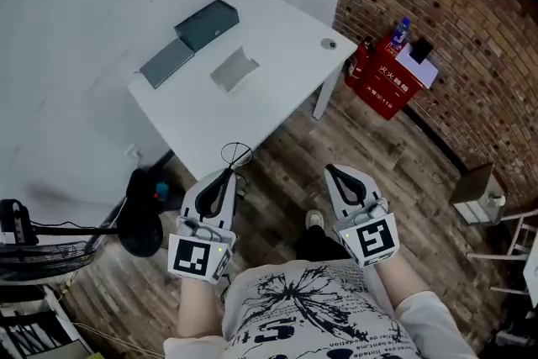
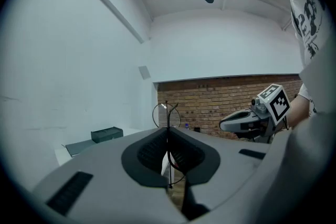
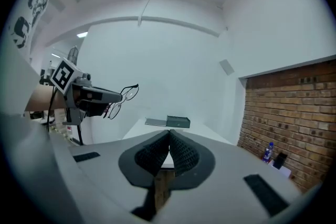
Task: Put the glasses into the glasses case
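Thin wire-framed glasses (image 1: 236, 155) stick out from the tips of my left gripper (image 1: 229, 172), which is shut on them. In the left gripper view the glasses (image 2: 167, 112) stand on edge between the closed pads. My right gripper (image 1: 330, 170) is level beside it, shut, with nothing between its pads (image 3: 178, 147). Both grippers hang over the wooden floor, short of the white table (image 1: 277, 88). On the table's far side sits the dark green glasses case (image 1: 208, 23), open, with a flat lid (image 1: 166, 63) next to it. The right gripper view shows the case (image 3: 178, 122) and the held glasses (image 3: 123, 98).
A grey folded cloth (image 1: 234, 69) lies mid-table and a small round object (image 1: 328, 44) near the right corner. A red fire-equipment box (image 1: 391, 76) with a blue bottle (image 1: 401, 31) stands by the brick wall. A black stool (image 1: 143, 214) and a fan (image 1: 34, 252) stand on the left.
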The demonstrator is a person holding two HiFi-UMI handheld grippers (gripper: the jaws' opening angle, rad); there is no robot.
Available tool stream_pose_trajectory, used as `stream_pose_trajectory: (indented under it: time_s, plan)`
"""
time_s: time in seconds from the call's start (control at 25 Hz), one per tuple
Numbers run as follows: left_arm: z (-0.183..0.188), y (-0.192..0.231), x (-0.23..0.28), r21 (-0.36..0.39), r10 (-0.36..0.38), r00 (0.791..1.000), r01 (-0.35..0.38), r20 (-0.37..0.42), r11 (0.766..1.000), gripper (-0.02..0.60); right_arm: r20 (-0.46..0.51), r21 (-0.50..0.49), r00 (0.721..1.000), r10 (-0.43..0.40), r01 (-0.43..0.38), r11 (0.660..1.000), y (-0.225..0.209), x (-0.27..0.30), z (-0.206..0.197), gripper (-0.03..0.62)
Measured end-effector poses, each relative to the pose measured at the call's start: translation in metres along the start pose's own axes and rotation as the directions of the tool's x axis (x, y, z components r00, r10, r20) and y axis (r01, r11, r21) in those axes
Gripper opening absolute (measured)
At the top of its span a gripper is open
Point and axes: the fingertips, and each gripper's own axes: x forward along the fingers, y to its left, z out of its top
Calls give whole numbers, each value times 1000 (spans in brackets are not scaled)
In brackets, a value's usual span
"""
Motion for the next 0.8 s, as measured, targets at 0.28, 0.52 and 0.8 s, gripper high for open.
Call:
stream_pose_trajectory:
  time_s: [0.28, 0.52, 0.8]
  plan:
    - [21, 4, 103, -3, 145, 989, -145, 11, 989, 22, -54, -17, 990, 132, -133, 991, -110, 57, -14, 15]
    - [11, 34, 142, -20, 251, 967, -252, -36, 967, 23, -59, -13, 969, 239, -240, 971, -143, 118, -20, 15]
    - [-12, 90, 190, -14, 306, 945, -310, -118, 951, 23, -79, 10, 949, 306, -307, 952, -157, 200, -28, 15]
